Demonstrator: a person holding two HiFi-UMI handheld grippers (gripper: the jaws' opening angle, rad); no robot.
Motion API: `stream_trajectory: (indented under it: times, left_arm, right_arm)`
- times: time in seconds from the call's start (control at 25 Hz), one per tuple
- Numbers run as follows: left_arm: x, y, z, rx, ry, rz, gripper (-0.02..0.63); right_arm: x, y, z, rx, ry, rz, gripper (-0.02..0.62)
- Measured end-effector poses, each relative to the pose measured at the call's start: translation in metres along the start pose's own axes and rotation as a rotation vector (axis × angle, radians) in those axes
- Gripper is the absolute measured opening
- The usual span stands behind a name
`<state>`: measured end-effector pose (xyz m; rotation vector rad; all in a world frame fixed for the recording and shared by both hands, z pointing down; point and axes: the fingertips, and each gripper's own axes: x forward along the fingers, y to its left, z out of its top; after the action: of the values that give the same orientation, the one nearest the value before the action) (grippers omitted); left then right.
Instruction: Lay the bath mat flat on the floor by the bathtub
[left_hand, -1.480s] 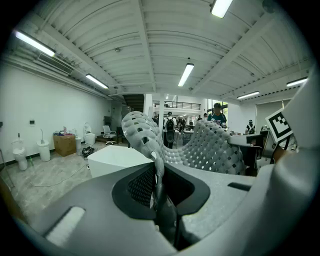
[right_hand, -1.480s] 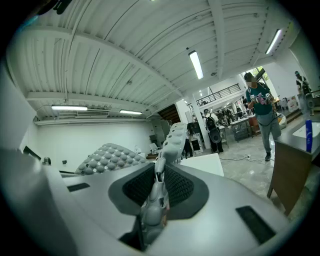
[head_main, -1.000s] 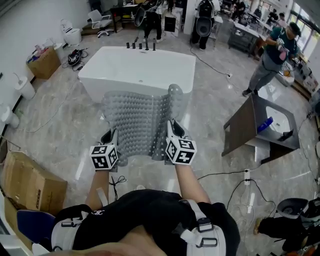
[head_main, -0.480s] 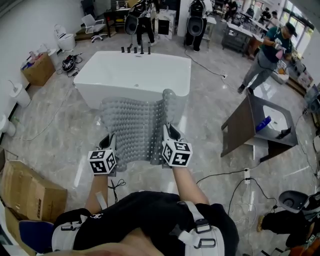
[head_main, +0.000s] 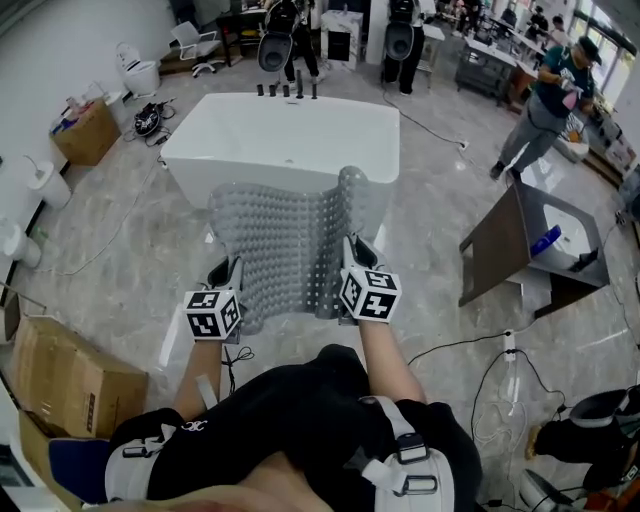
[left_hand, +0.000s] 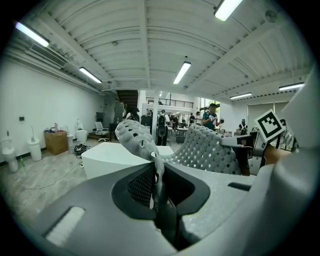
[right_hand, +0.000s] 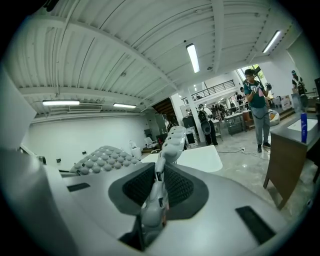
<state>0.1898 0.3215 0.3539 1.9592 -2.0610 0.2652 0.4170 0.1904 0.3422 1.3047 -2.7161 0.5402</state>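
Observation:
A grey perforated bath mat (head_main: 285, 245) with raised bumps hangs stretched in the air between my two grippers, in front of the white bathtub (head_main: 285, 140). My left gripper (head_main: 222, 282) is shut on the mat's near left edge, and the pinched mat edge (left_hand: 156, 172) runs between its jaws in the left gripper view. My right gripper (head_main: 352, 262) is shut on the near right edge, where the mat (right_hand: 159, 192) stands thin between the jaws. The mat's far right corner (head_main: 352, 190) curls upward. Its far edge hangs over the floor just short of the tub.
Grey marble floor (head_main: 120, 260) surrounds the tub. A cardboard box (head_main: 65, 375) sits at the near left. A dark cabinet with a sink (head_main: 535, 250) stands at the right. Cables (head_main: 480, 350) trail on the floor. A person (head_main: 545, 100) stands at the far right.
The view has shifted slightly; the mat and both grippers keep the same hold and hang a little nearer the tub. The person at the right has moved a little.

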Motion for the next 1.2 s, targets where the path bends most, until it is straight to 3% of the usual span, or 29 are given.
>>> stream_trajectory:
  times: [0.52, 0.92, 1.2]
  left_arm:
    - [0.025, 0.073, 0.008, -0.026, -0.015, 0.078, 0.044]
    - [0.117, 0.133, 0.030, -0.035, 0.000, 0.113, 0.046]
    - [0.204, 0.185, 0.057, -0.070, 0.059, 0.123, 0.048]
  right_arm:
    - [0.082, 0.032, -0.007, -0.021, 0.030, 0.073, 0.057]
    - [0.198, 0.025, 0.007, -0.055, 0.038, 0.113, 0.057]
    - [0.299, 0.017, 0.028, -0.046, 0.075, 0.122, 0.057]
